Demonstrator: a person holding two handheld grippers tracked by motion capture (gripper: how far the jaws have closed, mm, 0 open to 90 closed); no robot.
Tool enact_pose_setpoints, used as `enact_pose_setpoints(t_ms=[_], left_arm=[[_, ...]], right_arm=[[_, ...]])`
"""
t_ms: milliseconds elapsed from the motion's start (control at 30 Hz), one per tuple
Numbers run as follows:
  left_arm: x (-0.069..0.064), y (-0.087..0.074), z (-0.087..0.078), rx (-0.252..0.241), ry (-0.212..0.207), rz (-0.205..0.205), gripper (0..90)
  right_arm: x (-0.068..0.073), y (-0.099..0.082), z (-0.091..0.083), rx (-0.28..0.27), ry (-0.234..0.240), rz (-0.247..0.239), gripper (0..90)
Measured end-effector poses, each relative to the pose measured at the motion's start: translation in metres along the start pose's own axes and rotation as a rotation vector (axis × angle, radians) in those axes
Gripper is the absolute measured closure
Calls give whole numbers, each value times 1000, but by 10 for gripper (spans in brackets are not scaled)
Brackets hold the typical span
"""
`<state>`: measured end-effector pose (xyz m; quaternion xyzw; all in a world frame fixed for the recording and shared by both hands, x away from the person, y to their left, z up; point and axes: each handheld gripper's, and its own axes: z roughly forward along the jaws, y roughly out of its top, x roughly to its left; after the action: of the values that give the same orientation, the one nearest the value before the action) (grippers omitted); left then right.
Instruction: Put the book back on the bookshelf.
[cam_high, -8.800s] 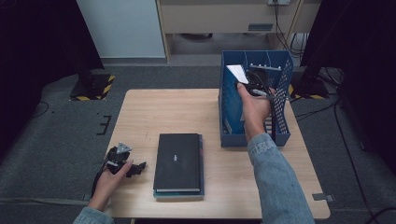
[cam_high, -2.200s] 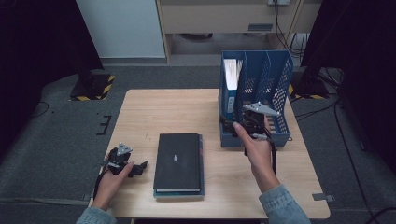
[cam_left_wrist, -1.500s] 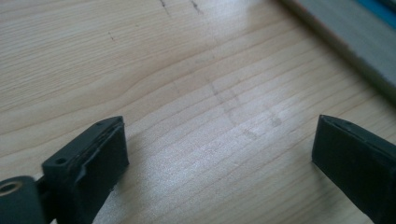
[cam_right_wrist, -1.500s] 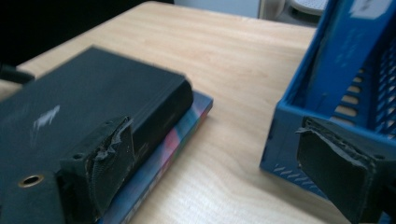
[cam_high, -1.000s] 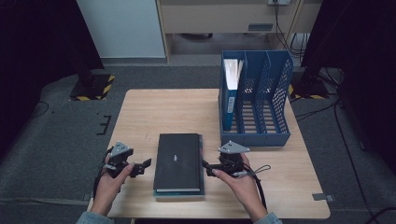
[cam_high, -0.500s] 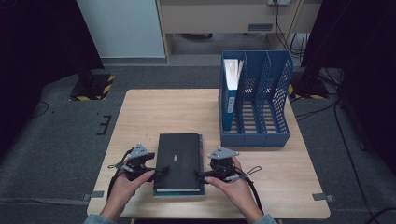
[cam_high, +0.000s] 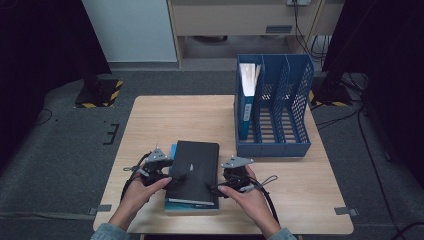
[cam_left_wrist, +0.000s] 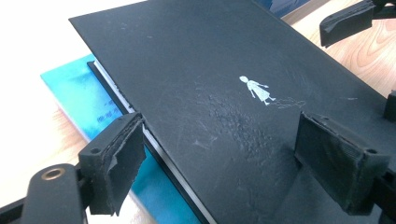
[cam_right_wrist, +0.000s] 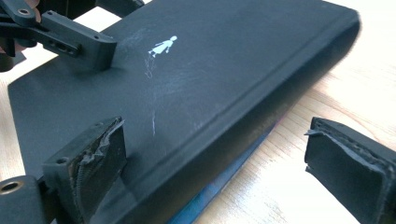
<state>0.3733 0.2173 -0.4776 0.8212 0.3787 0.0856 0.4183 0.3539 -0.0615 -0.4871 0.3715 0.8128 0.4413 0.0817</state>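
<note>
On the bench (cam_high: 150, 125), the black book (cam_high: 194, 170) lay atop a teal book (cam_left_wrist: 79, 100); your left gripper (cam_high: 167, 172) and right gripper (cam_high: 220, 186) flanked it, jaws wide, the right's just opening.

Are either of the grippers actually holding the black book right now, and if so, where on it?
Nothing is held. The left gripper and right gripper each straddle a long edge of the black book, fingers apart, not pressing it.
</note>
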Motion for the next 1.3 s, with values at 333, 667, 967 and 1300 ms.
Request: enact_pose_setpoints(t_ms=[333, 667, 967, 1300], left_arm=[[8, 2, 12, -1, -76, -33, 111], [8, 2, 13, -9, -80, -28, 100], [10, 1, 13, -15, -88, -33, 100], [12, 0, 17, -23, -103, -50, 83]], right_arm=[[-8, 5, 14, 31, 74, 84, 29], [-14, 4, 21, 31, 110, 130, 2], [-23, 3, 27, 61, 161, 224, 0], [-33, 2, 33, 78, 222, 294, 0]])
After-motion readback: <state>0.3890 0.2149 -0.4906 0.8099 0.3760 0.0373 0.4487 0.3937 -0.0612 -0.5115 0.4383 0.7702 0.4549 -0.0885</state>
